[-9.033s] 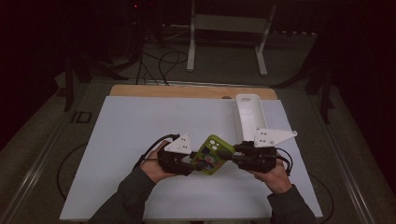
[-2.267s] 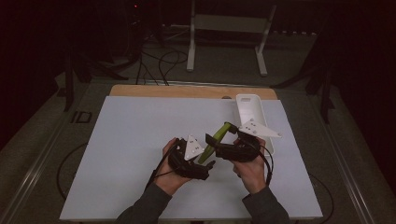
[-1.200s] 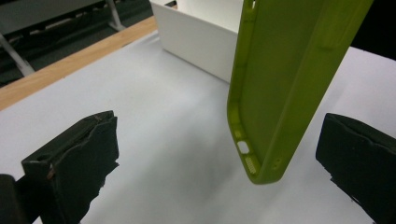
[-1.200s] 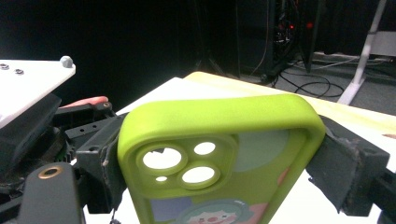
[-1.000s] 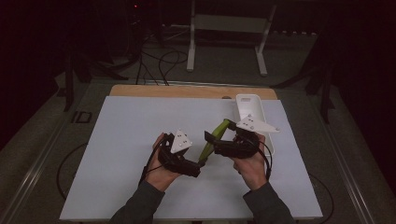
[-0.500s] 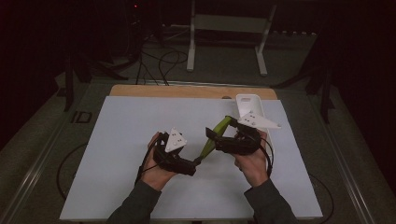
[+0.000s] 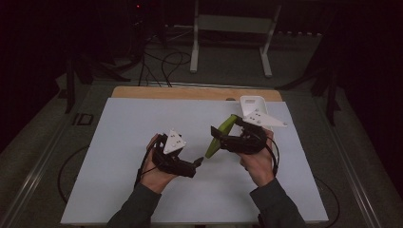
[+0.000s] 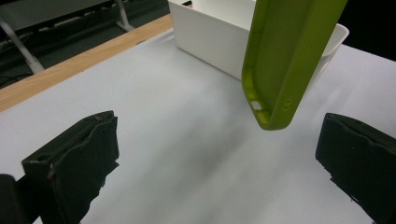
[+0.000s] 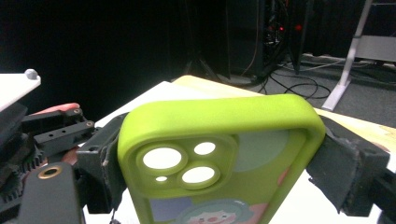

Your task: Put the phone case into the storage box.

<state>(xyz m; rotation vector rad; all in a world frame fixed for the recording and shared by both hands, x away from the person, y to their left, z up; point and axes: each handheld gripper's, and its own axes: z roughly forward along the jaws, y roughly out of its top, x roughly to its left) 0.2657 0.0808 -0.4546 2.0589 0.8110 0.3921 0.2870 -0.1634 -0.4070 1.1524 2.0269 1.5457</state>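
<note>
- The right tongs [image 7: 223, 137] grip a green phone case [image 7: 219, 136] by its long edges, jaws pressed on both sides, holding it above the tabletop [image 7: 119, 142].
- The case's long axis slants from upper right down to lower left in the high view, and its free lower end points toward the left tongs [image 7: 198, 163].
- The left tongs stand wide open and empty; in the left gripper view the case's end [image 8: 280, 65] hangs just ahead, between the jaws' line.
- A white bin [image 7: 252, 102] sits behind the right hand.
</note>
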